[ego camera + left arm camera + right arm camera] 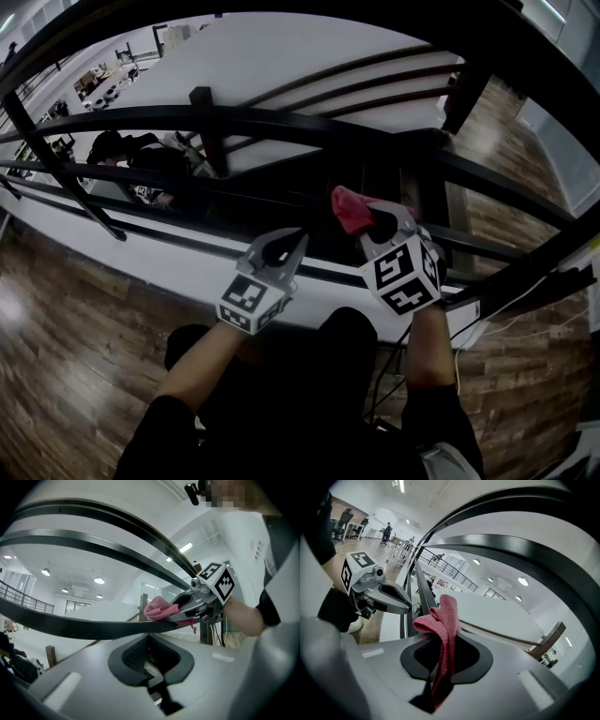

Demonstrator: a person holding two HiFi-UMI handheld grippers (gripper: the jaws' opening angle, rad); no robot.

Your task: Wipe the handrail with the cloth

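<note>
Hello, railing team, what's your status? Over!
Right gripper shut on pink terry cloth. Left gripper shut, empty. Cloth up beside black metal handrail. Nothing blocking seen.

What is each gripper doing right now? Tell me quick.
Left gripper: closed, nothing between its jaws.
Right gripper: closed on the pink cloth.
</note>
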